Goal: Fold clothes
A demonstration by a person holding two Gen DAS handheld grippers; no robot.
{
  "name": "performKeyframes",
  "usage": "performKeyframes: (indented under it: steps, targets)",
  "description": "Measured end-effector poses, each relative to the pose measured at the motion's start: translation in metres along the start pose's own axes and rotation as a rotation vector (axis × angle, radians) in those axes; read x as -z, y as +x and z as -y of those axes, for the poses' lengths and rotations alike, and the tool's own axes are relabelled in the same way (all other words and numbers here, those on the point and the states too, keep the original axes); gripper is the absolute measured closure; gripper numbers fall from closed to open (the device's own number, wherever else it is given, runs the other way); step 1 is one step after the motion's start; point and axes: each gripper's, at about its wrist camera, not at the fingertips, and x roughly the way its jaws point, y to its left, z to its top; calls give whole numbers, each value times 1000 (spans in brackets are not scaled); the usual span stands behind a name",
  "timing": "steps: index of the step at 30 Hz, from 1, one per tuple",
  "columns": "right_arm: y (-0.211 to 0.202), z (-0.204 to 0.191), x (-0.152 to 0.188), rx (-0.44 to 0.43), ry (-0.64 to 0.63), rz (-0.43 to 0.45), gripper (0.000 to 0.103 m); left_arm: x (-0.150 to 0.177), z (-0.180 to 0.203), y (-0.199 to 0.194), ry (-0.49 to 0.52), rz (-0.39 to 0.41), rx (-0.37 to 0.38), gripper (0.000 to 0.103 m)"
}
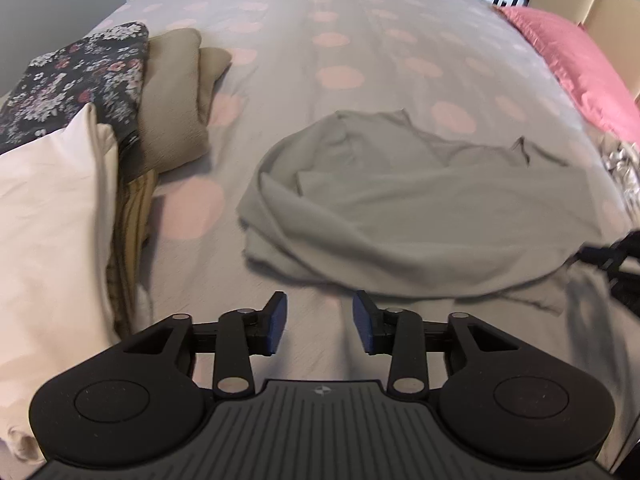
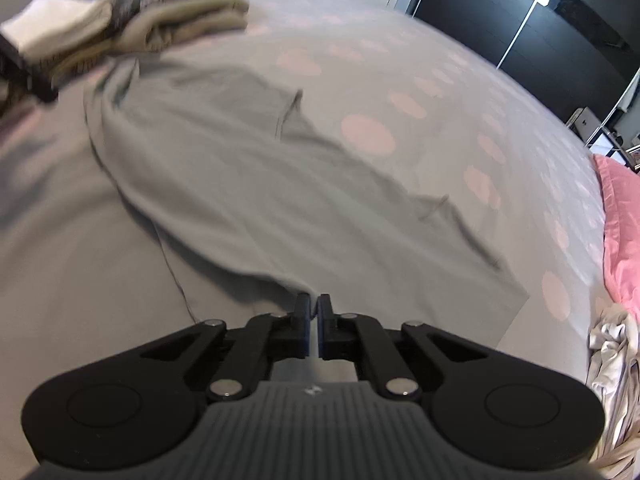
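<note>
Grey garment lies rumpled on the bed, roughly mid-mattress on a pale cover with pink dots. One side of it is bunched into thick folds; the other spreads flatter toward the pink pillow.

Left gripper: jaws spread, blue pads facing each other with only bedcover showing between them. It hangs just short of the garment's near edge, not touching cloth.

Right gripper: jaws pressed together, pinching the near edge of the grey garment, where fabric gathers up into a ridge running to the fingertips (the cloth actually between the pads is mostly hidden by the fingers, so depth of bite cannot be read). In the left wrist view its dark frame pokes in at the right edge, blurred.

Beside the garment, at the bed's left side: a stack of folded clothes, comprising a dark floral piece, a tan piece, a white piece nearest the camera, and something striped beneath. A crumpled light-coloured heap sits near the pink pillow, apart from the grey garment.
</note>
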Motion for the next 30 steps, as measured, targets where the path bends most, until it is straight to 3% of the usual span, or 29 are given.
performKeyframes:
  steps: [7,10,17,20,24,30]
  targets:
    - [-79,-15,-39,-135,-7,163,100,9,3,-2,42,-17,6,63]
    - [-112,-16,-53,-154,21,233,100,15,8,1,65,-26,-12,63]
    - [-167,27,-65,-152,271,393,100,22,4,-2,61,-30,-23,63]
    - [-157,61,-62,-95,417,357,100,24,2,-3,53,-28,-23,63]
    - [-115,95,-46,0,586,193,100,24,2,1,50,-16,-17,63]
    - [-66,107,-27,84,629,33,100,21,9,15,86,32,-30,62]
